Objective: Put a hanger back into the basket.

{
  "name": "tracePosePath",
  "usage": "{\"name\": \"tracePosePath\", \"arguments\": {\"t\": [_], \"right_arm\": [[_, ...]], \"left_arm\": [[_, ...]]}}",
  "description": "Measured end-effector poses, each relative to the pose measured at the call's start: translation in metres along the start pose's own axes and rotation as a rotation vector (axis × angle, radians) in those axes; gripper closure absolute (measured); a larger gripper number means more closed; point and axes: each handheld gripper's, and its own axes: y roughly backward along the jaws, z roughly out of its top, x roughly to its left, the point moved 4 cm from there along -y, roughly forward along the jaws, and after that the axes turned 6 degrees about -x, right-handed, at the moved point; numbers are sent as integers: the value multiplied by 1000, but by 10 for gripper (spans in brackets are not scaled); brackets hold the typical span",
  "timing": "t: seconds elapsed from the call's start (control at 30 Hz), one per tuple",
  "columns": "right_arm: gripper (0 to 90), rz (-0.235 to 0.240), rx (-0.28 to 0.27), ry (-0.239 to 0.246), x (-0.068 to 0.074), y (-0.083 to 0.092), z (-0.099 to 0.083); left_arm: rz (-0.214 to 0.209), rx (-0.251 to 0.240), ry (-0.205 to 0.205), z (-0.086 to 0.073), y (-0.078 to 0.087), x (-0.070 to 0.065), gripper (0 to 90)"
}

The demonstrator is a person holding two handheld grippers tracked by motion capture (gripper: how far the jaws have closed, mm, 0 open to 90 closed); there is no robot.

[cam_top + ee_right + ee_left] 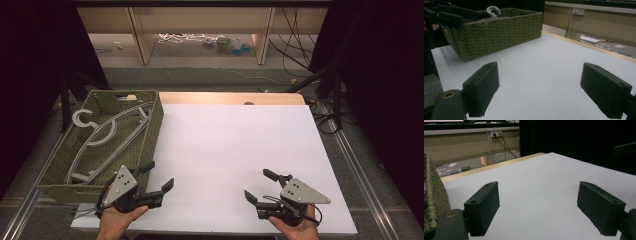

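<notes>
Two grey plastic hangers (pixel 102 136) lie in the green woven basket (pixel 153 127) at the worktop's (pixel 240 150) left edge. We judge them light, stiff and slick; grasp a straight arm. Left gripper (pixel 159 177) and right gripper (pixel 260 185) stand open, empty.

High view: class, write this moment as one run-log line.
left gripper: open, beside basket | right gripper: open, over table | hangers: in basket | held: nothing

Dark room, grey floor (pixel 210 75), pale wooden shelving (pixel 200 25), loose cables (pixel 295 45), perhaps toys (pixel 230 46) beneath.
</notes>
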Motion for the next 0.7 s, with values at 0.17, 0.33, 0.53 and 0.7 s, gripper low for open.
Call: {"name": "tracePosePath", "arguments": {"t": [0.17, 0.33, 0.53, 0.7], "right_arm": [[161, -12, 13, 1, -2, 0, -2], [161, -5, 24, -2, -2, 0, -2], [161, -6, 17, 3, -2, 0, -2], [161, -10, 19, 6, -2, 0, -2]], "left_arm": [[-15, 8, 0, -1, -2, -1, 170], [-10, 7, 5, -1, -2, 0, 168], [-10, 6, 16, -2, -2, -1, 168], [-11, 7, 2, -1, -2, 1, 168]]}}
